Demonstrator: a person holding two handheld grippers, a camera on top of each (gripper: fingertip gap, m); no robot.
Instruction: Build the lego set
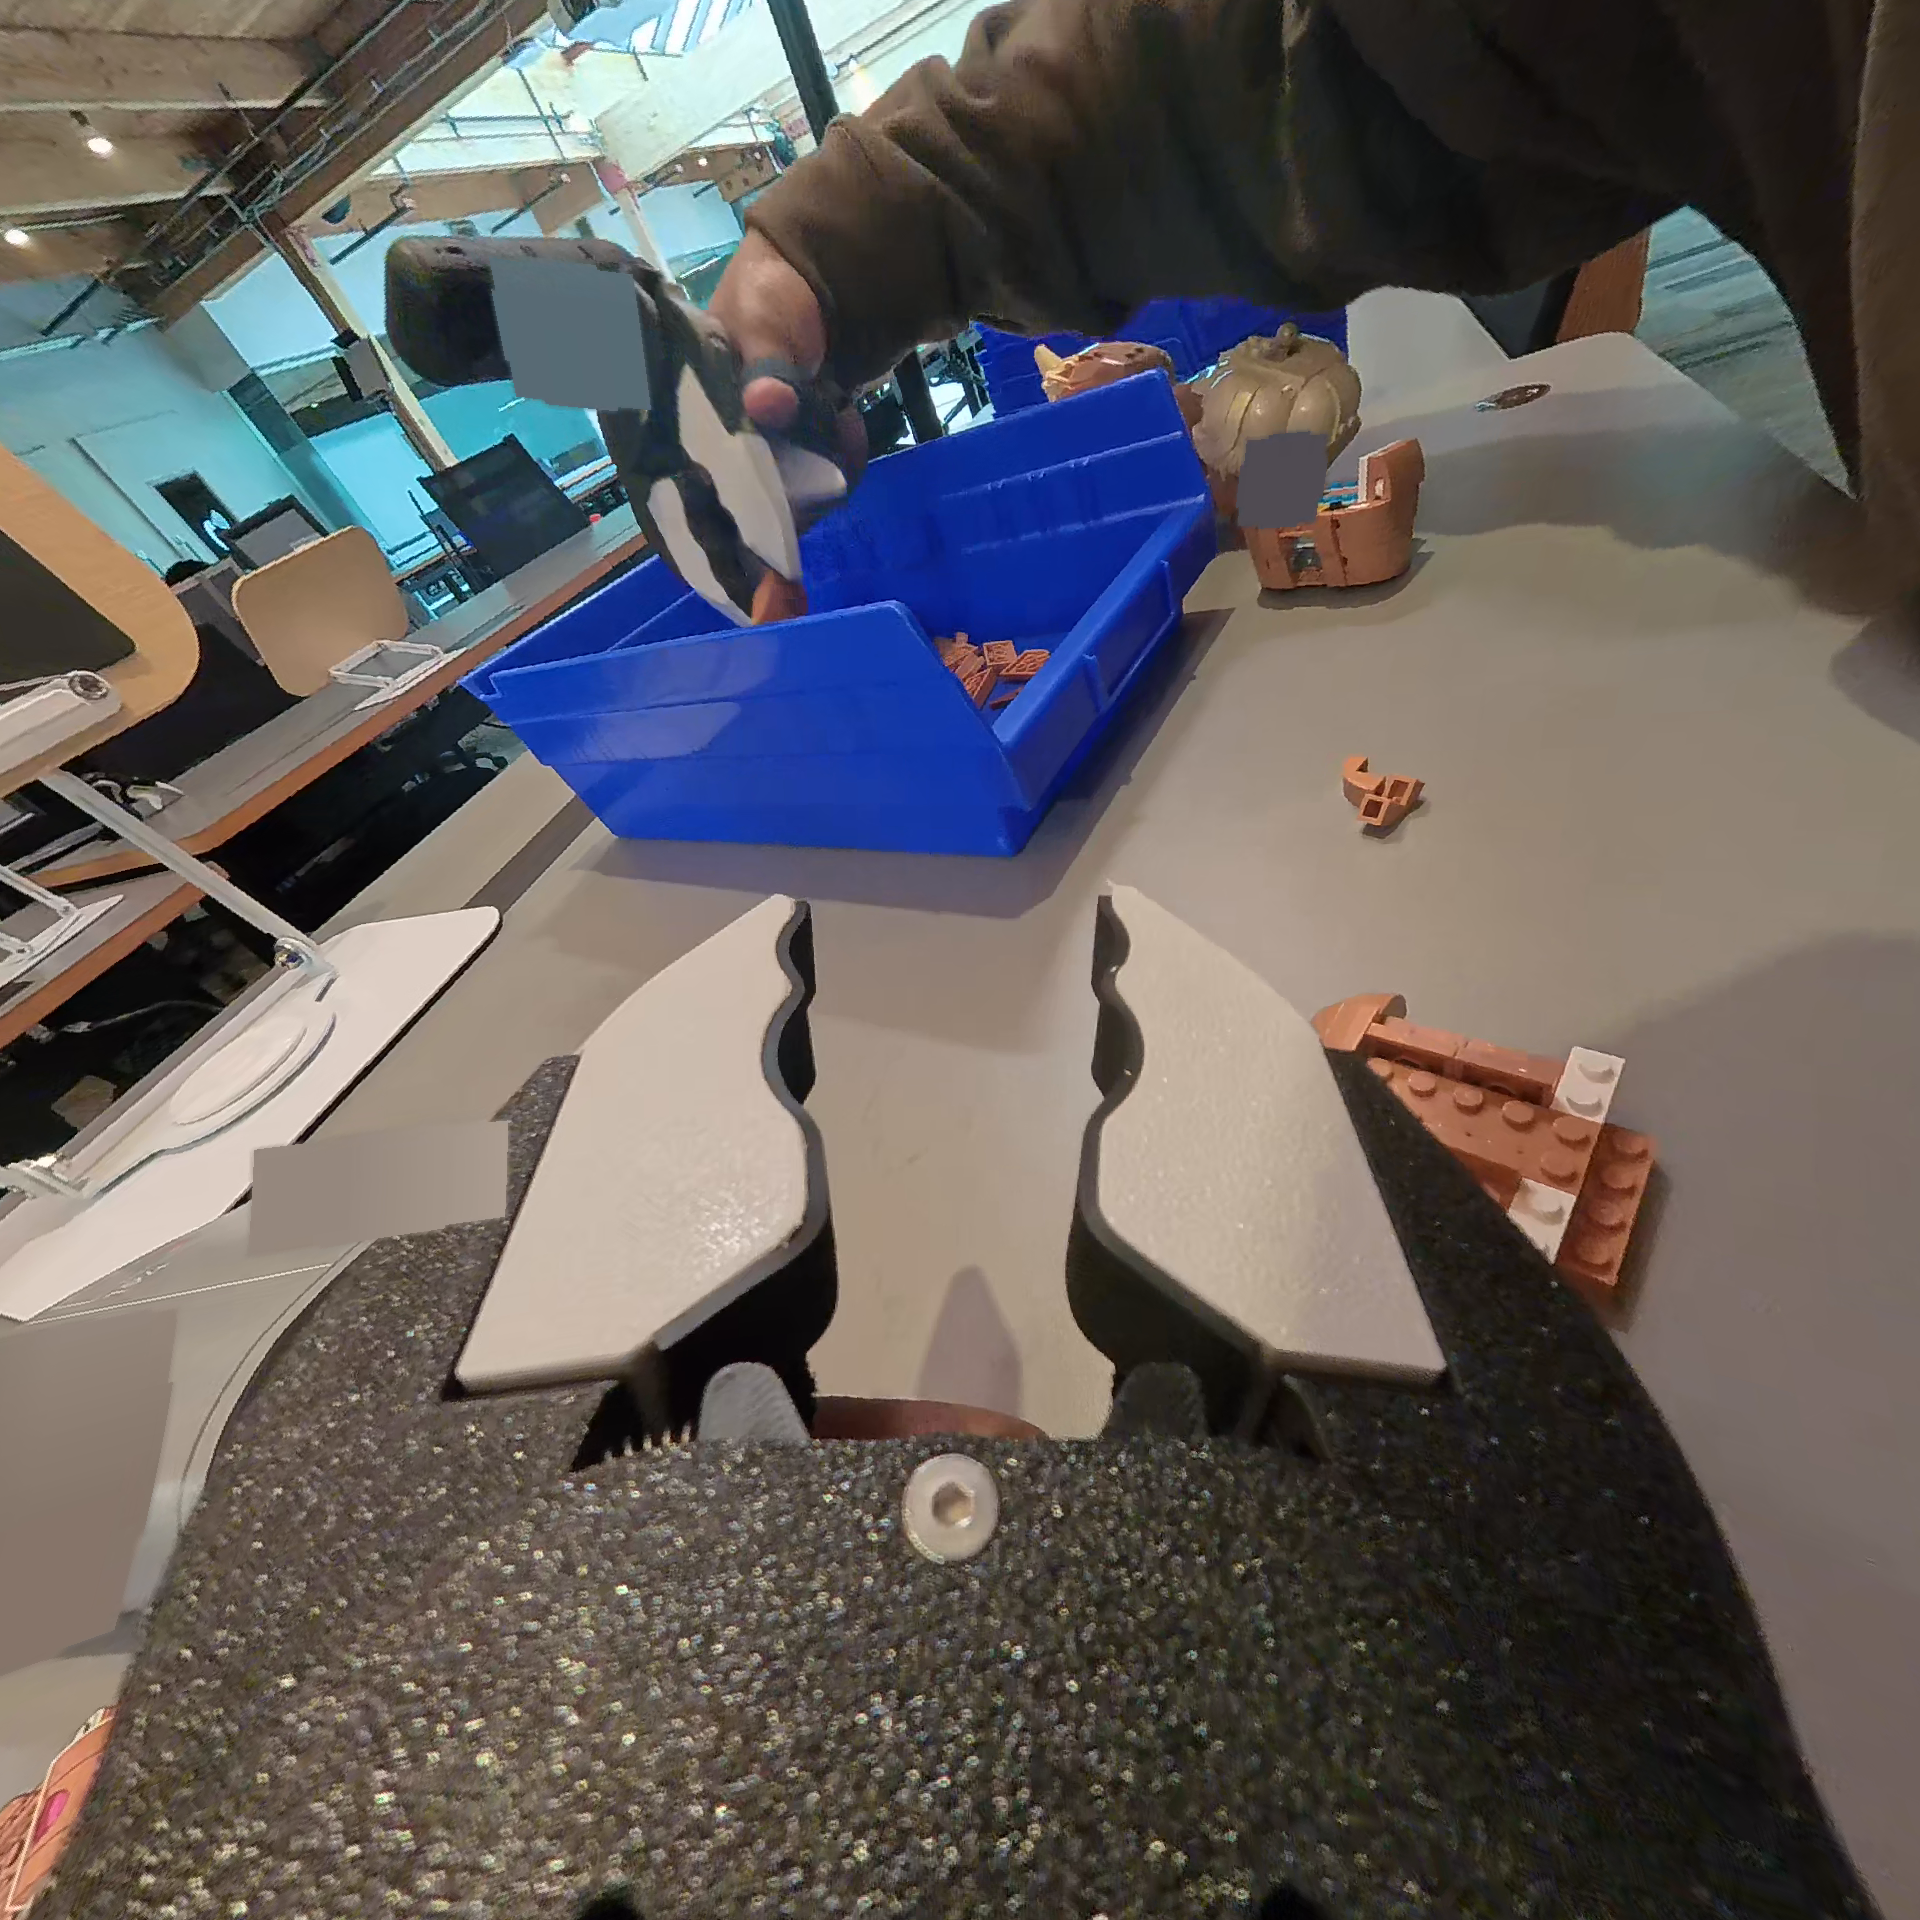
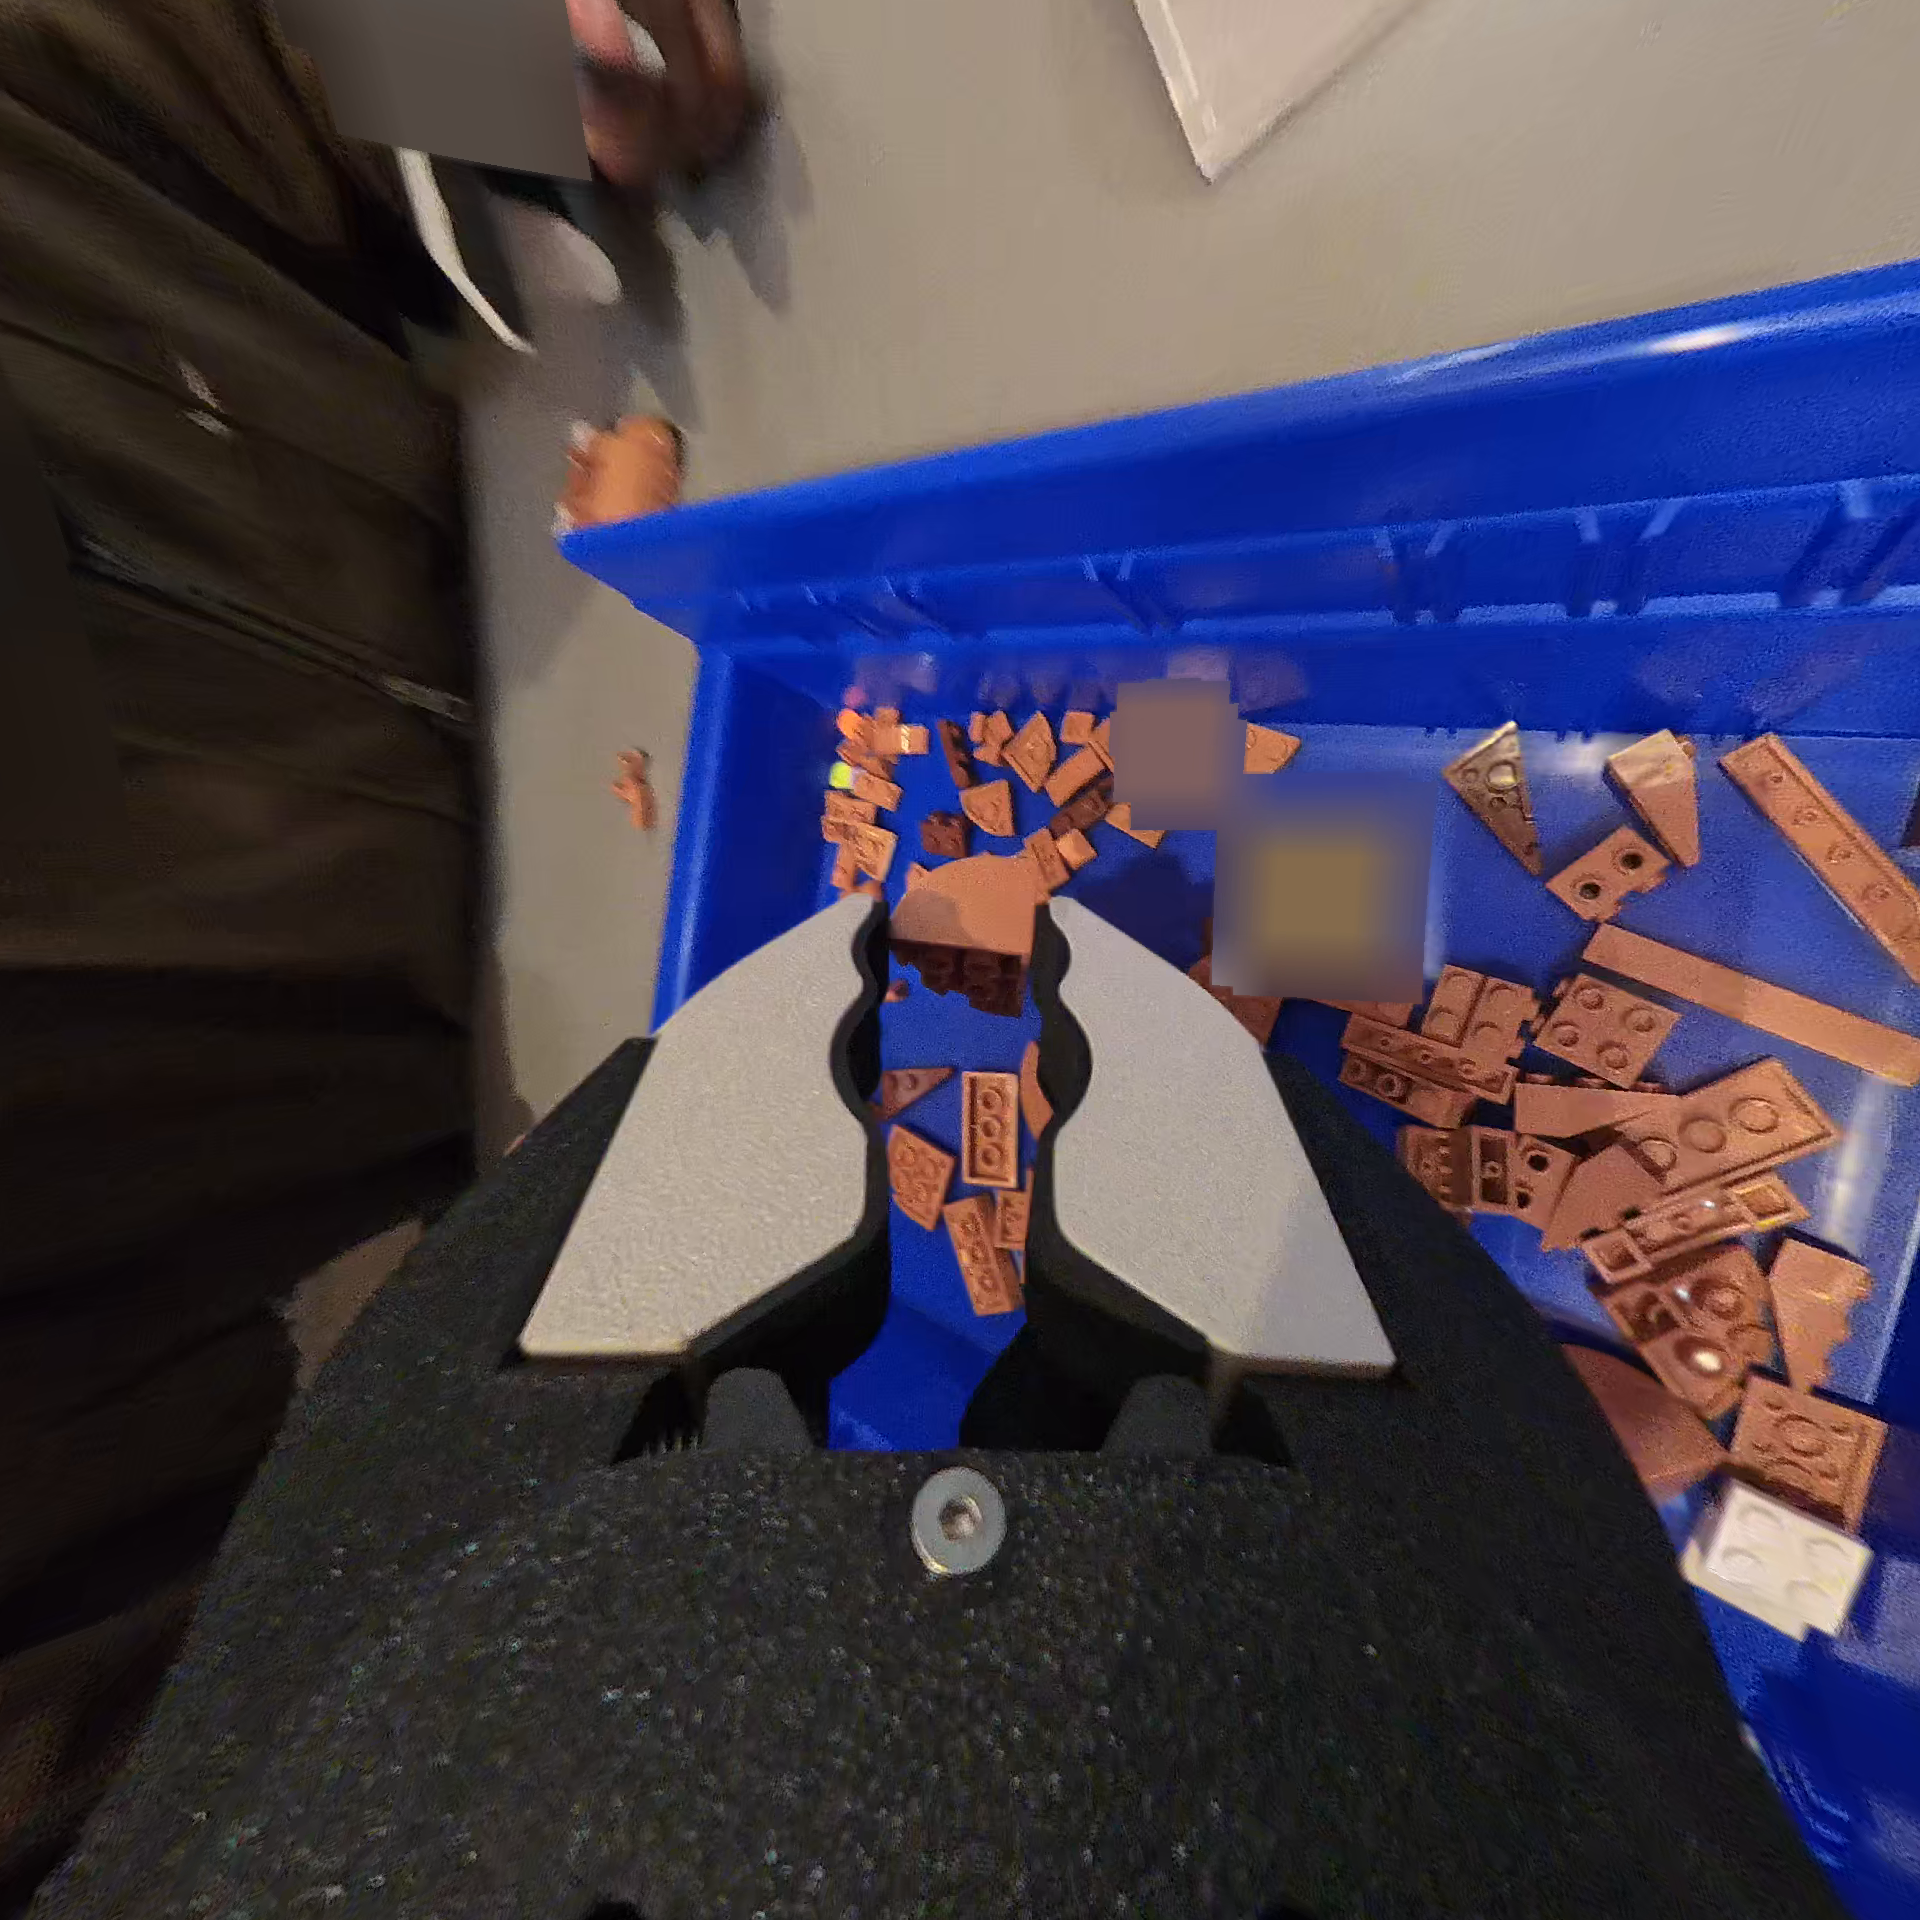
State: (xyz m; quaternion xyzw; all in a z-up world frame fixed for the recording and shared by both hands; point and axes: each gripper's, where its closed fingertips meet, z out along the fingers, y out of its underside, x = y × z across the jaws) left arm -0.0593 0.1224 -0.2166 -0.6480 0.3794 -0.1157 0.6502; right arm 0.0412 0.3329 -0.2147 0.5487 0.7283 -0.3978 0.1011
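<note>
Left wrist view: the left gripper point(image 1: 951, 940), with grey plates on a black speckled body, hovers low over the grey tabletop point(image 1: 1558, 727), its jaws spread wide with nothing between them. Just right of it lies a flat reddish-brown studded Lego plate assembly with two white corner pieces point(image 1: 1507, 1122), partly covered by the gripper body. Farther off on the right rests a small reddish-brown curved Lego piece point(image 1: 1380, 795). Ahead stands a blue plastic parts bin point(image 1: 810, 727) with loose reddish-brown bricks point(image 1: 992, 665) seen through its low front wall; the rest of its contents are hidden by the near wall. Above the bin, the right gripper point(image 1: 764, 597), held in a hand point(image 1: 779, 332) from a dark brown sleeve point(image 1: 1143, 187), points downward with a brown piece at its tips. Beyond the bin stand a partly built brown rounded Lego model point(image 1: 1340, 520) and a tan domed figure point(image 1: 1273, 390), partly masked. At near left lies a white flat stand point(image 1: 343, 997), cut off by the frame.

Right wrist view: the right gripper point(image 2: 961, 925) has narrow jaws closed on a reddish-brown curved Lego brick point(image 2: 966, 930), held over the bin point(image 2: 1247, 499) and its scattered brown plates and wedges point(image 2: 1662, 1091). A white square plate point(image 2: 1777, 1558) lies at near right. The picture is motion-blurred; no writing can be made out.
</note>
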